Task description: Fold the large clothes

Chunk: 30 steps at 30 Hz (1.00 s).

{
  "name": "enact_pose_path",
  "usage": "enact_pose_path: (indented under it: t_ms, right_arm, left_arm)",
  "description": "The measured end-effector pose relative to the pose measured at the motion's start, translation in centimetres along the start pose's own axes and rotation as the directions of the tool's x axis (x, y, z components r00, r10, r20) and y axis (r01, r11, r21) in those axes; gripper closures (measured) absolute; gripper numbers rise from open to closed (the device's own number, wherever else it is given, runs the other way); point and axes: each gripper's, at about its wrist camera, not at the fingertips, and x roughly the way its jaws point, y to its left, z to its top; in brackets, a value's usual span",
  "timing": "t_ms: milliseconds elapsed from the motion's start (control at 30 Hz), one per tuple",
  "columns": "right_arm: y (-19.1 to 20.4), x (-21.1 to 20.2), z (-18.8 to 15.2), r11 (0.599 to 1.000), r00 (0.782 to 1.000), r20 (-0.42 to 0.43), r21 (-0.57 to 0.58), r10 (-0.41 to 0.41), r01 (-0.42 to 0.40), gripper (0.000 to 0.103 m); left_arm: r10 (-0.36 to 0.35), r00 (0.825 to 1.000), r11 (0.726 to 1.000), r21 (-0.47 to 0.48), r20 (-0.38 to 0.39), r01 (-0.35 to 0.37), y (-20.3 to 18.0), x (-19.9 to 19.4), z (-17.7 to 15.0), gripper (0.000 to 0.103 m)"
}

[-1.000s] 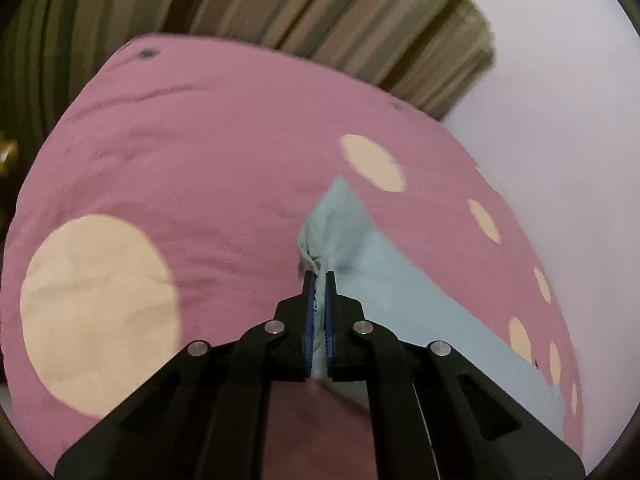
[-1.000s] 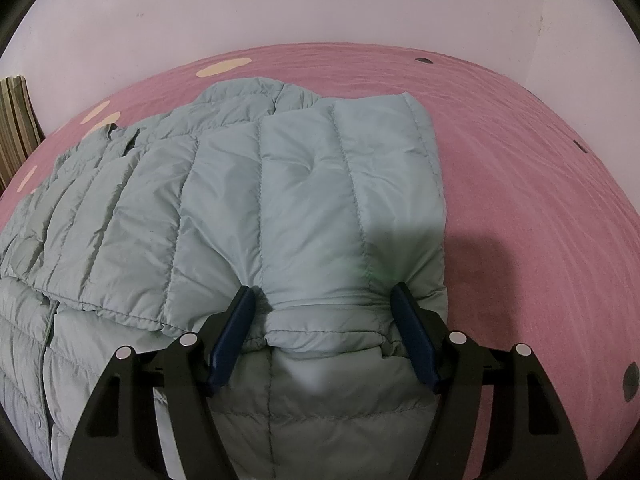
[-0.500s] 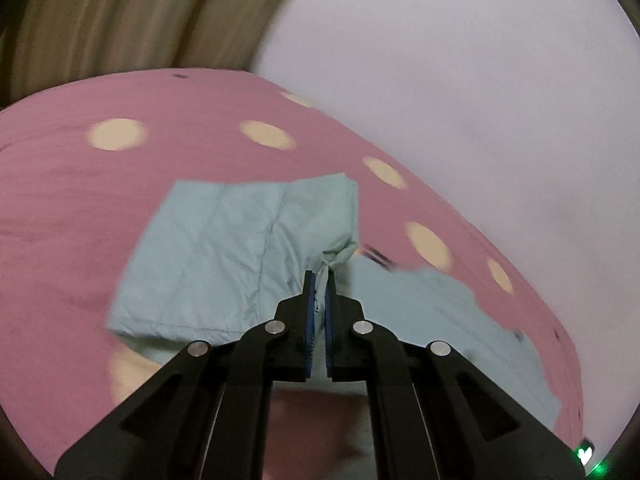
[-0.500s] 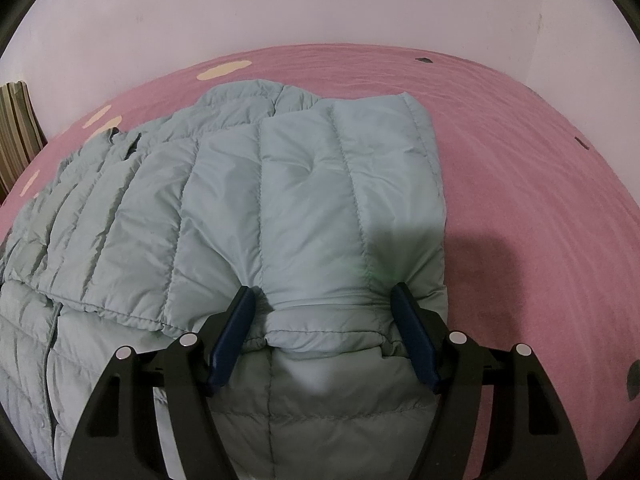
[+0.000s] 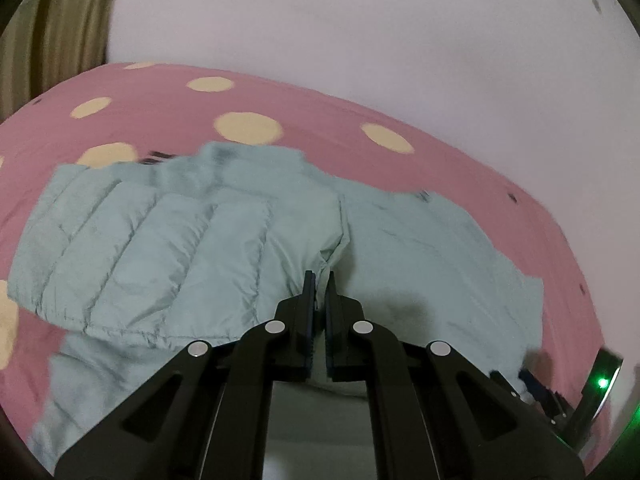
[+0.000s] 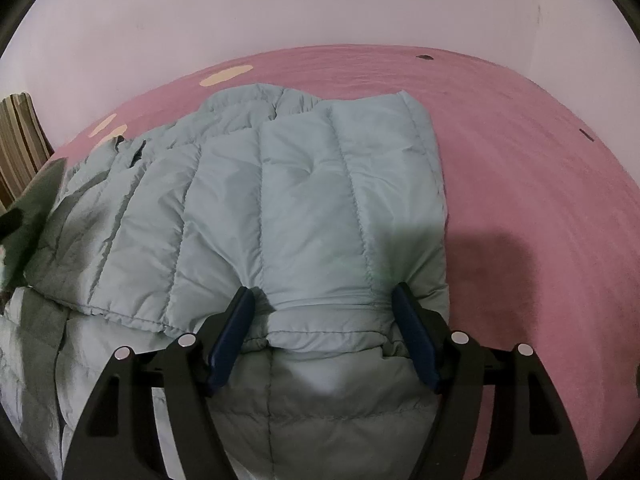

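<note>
— One pale quilted jacket point(image 6: 304, 208) lies on the pink spotted bedspread point(image 6: 520, 152), collar toward the wall point(image 6: 280, 8), its length running away from us.

— Grips?

— Two. The left gripper point(image 5: 320, 280) is clenched on a jacket edge; the right gripper point(image 6: 324, 300) is spread wide astride a folded panel. Bare bedspread lies to the right.

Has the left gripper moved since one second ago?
Yes. The left gripper, shut on the jacket, swung from the striped curtain toward the white wall.
</note>
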Motion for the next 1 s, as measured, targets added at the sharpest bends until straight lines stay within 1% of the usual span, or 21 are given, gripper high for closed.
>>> enact_pose_path:
  t_ms: [100, 200, 367, 633, 667, 700, 733, 767, 800, 867, 933, 1000]
  right_arm:
    - [0.2, 0.2, 0.1, 1.000, 1.000, 0.003, 0.008, 0.011, -0.011, 0.031]
    - [0.4, 0.4, 0.2, 1.000, 1.000, 0.004, 0.012, 0.016, -0.016, 0.031]
    - [0.8, 1.0, 0.5, 1.000, 1.000, 0.007, 0.019, 0.025, -0.025, 0.030]
    - [0.8, 1.1, 0.5, 1.000, 1.000, 0.008, 0.020, 0.024, -0.024, 0.030]
    - [0.8, 1.2, 0.6, 1.000, 1.000, 0.008, 0.019, 0.023, -0.023, 0.030]
    - [0.7, 1.2, 0.5, 1.000, 1.000, 0.007, 0.018, 0.022, -0.022, 0.030]
    - [0.7, 1.2, 0.5, 1.000, 1.000, 0.006, 0.016, 0.019, -0.020, 0.030]
    - [0.7, 1.2, 0.6, 1.000, 1.000, 0.006, 0.015, 0.017, -0.017, 0.030]
    - [0.7, 1.1, 0.5, 1.000, 1.000, 0.006, 0.014, 0.015, -0.015, 0.030]
    - [1.0, 0.9, 0.7, 1.000, 1.000, 0.008, 0.006, 0.002, -0.003, 0.030]
    - [0.7, 0.6, 0.8, 1.000, 1.000, 0.014, 0.008, 0.002, -0.002, 0.030]
    - [0.8, -0.4, 0.9, 1.000, 1.000, 0.012, 0.008, -0.009, 0.009, 0.030]
  left_arm:
    - [-0.007, 1.000, 0.999, 0.050, -0.018, 0.008, -2.3, 0.9, -1.1, 0.099]
    - [-0.014, 0.999, 0.997, 0.073, -0.047, 0.018, -4.1, 1.9, -2.0, 0.099]
    - [-0.013, 0.997, 0.993, 0.115, -0.074, 0.021, -6.6, 2.8, -3.4, 0.099]
    - [0.008, 0.994, 0.988, 0.155, -0.107, 0.009, -7.6, 3.5, -4.5, 0.099]
    - [0.010, 0.994, 0.987, 0.158, -0.109, 0.008, -7.6, 3.3, -4.5, 0.094]
    - [0.007, 0.994, 0.987, 0.157, -0.112, 0.010, -7.6, 3.0, -4.5, 0.081]
    - [0.002, 0.993, 0.988, 0.155, -0.115, 0.016, -7.5, 2.8, -4.3, 0.071]
    - [-0.003, 0.994, 0.989, 0.149, -0.110, 0.020, -7.2, 2.0, -4.3, 0.051]
    - [-0.006, 0.995, 0.989, 0.145, -0.101, 0.020, -7.0, 1.4, -4.2, 0.042]
    - [-0.007, 0.997, 0.989, 0.148, -0.079, 0.019, -6.2, -0.3, -4.0, 0.041]
    - [0.004, 0.998, 0.987, 0.162, -0.070, 0.007, -4.9, -2.0, -3.7, 0.036]
    - [0.027, 0.999, 0.987, 0.161, -0.045, -0.019, -3.1, -3.6, -3.5, 0.034]
